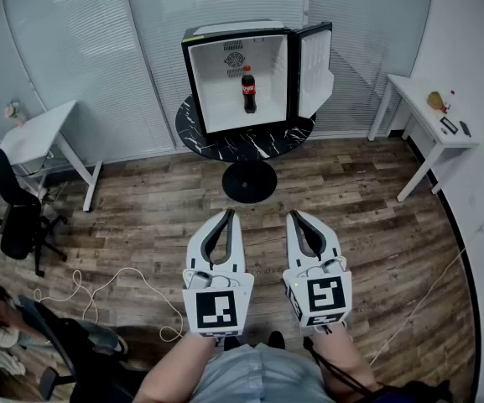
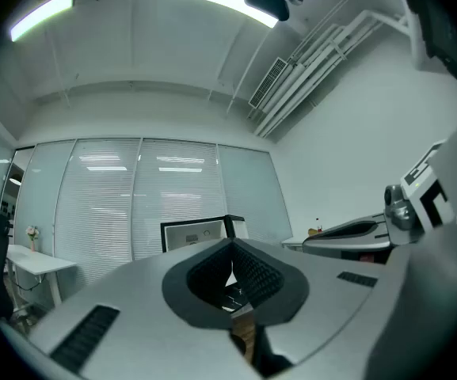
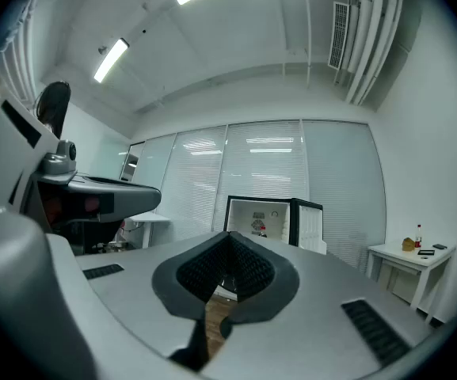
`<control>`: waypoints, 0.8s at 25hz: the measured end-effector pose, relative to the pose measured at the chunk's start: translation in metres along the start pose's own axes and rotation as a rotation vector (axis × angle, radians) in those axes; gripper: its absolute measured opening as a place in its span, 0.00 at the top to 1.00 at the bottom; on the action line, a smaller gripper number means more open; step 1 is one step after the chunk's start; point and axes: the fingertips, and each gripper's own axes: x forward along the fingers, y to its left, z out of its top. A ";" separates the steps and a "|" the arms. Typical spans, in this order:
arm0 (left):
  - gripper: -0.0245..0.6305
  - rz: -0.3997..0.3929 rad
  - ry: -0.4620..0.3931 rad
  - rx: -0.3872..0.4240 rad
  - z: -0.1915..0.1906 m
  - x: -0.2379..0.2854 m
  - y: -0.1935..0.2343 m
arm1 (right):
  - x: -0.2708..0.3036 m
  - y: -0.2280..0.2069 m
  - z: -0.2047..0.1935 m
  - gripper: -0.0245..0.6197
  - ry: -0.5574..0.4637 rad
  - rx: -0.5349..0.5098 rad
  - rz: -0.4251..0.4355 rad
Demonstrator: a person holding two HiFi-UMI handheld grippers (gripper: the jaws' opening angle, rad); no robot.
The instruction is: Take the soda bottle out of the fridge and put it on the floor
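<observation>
Nearest, the person's two forearms reach forward side by side, each gripper pointing about level toward the far wall. The left gripper [image 1: 227,214] has its jaws closed tip to tip on nothing. The right gripper [image 1: 294,215] is closed and empty too. Beyond them lies the wood floor [image 1: 359,200]. Farther off, a round black table [image 1: 198,134] carries a small fridge [image 1: 218,99], its door [image 1: 315,57] swung open to the right. The soda bottle [image 1: 248,91] stands upright inside it.

No legible text — red label on the soda bottle [image 1: 248,90] too small, too blurry.
</observation>
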 end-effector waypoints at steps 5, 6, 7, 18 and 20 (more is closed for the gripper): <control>0.93 0.005 0.001 0.000 -0.003 0.009 -0.015 | -0.002 -0.015 -0.005 0.94 -0.004 0.008 0.007; 0.93 0.007 0.005 0.002 -0.004 0.011 -0.018 | -0.002 -0.019 -0.007 0.94 -0.003 0.009 0.011; 0.93 0.009 0.010 0.004 -0.005 0.012 -0.022 | -0.003 -0.022 -0.008 0.94 -0.004 0.009 0.015; 0.93 0.030 0.080 0.026 -0.028 0.037 -0.072 | -0.006 -0.077 -0.034 0.94 0.001 0.067 0.037; 0.93 0.040 0.103 0.018 -0.038 0.041 -0.071 | -0.001 -0.082 -0.045 0.94 0.021 0.078 0.037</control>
